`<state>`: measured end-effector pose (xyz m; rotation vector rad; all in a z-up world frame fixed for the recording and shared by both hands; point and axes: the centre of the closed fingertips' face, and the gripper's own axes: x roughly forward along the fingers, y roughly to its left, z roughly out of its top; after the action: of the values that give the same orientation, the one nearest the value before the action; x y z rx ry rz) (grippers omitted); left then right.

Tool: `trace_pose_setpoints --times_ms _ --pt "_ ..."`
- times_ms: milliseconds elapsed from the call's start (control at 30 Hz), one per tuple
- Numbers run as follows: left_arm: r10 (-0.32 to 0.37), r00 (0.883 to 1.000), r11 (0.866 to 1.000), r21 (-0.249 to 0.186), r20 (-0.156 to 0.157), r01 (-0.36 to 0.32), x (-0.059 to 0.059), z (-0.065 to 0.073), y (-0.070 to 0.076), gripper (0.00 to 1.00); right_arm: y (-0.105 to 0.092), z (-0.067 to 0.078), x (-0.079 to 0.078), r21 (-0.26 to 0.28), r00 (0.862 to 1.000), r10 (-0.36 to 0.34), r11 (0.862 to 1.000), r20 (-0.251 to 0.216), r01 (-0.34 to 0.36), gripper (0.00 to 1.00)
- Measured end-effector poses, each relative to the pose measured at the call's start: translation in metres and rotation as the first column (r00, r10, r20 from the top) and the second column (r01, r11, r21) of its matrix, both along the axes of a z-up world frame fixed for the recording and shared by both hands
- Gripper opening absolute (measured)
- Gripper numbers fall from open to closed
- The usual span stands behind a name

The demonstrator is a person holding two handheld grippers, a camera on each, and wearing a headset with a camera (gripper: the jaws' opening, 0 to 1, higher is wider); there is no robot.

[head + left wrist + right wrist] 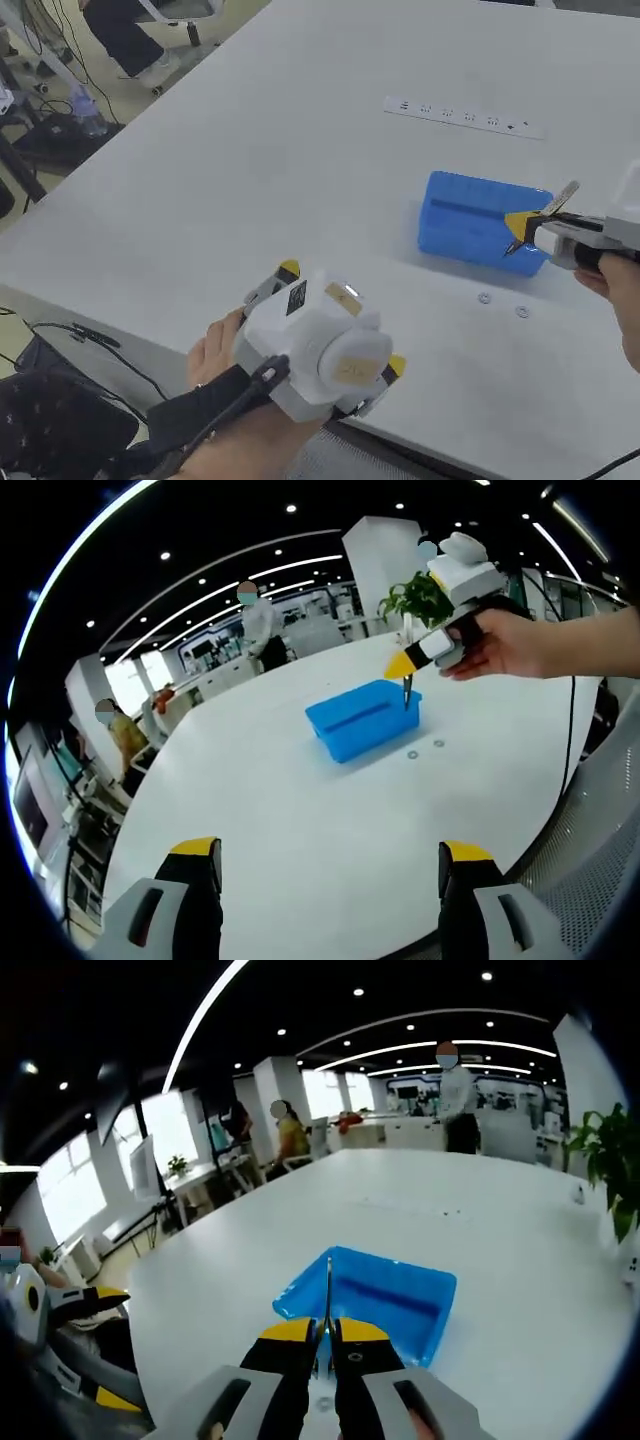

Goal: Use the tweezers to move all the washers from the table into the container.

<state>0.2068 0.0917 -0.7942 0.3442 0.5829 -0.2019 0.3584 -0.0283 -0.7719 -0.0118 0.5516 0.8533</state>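
A blue container (480,222) (362,718) (370,1300) sits open on the white table (300,150). Two small washers (484,298) (522,312) lie on the table just in front of it, and the left gripper view shows these washers (412,753) (438,744) too. My right gripper (540,228) (415,660) (327,1332) is shut on thin metal tweezers (565,195) (408,692) (328,1295), whose tip hangs over the container's right end. My left gripper (342,316) (330,855) is open and holds nothing, near the table's front edge, well left of the container.
A white power strip (465,117) lies on the table behind the container. Cables and a chair base (150,60) are on the floor to the left of the table. Several people (258,620) stand or sit far off in the room.
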Motion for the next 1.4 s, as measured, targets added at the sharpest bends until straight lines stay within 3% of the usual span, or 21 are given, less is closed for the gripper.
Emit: trace_pose_setpoints --times_ms 233,367,633,1133,1233,1400 --pt "-0.007 1.000 1.000 -0.011 0.016 0.007 0.001 0.002 -0.002 0.91 0.003 -0.016 -0.013 0.016 1.000 0.017 1.000 -0.018 -0.017 0.04" --pt "-0.007 1.000 1.000 -0.002 0.006 0.007 0.001 0.000 -0.002 0.91 0.003 -0.027 -0.014 0.017 0.999 0.017 1.000 -0.049 -0.016 0.04" --pt "-0.004 1.000 1.000 0.002 -0.007 0.004 0.001 -0.003 -0.001 0.90 0.002 -0.042 -0.009 -0.003 0.998 0.011 1.000 -0.056 -0.011 0.04" --pt "-0.009 0.999 1.000 0.012 -0.033 0.009 -0.001 -0.007 -0.001 0.90 0.001 -0.059 -0.007 -0.010 0.997 -0.020 1.000 -0.068 0.019 0.05" --pt "-0.007 0.999 1.000 0.012 -0.036 0.007 -0.002 -0.007 -0.001 0.90 0.002 -0.058 -0.007 -0.035 0.999 -0.014 0.999 -0.036 0.013 0.05" --pt "-0.009 0.999 1.000 0.015 -0.041 0.009 -0.002 -0.008 -0.001 0.89 0.002 -0.059 -0.004 -0.035 0.999 -0.020 0.999 -0.037 0.019 0.04"
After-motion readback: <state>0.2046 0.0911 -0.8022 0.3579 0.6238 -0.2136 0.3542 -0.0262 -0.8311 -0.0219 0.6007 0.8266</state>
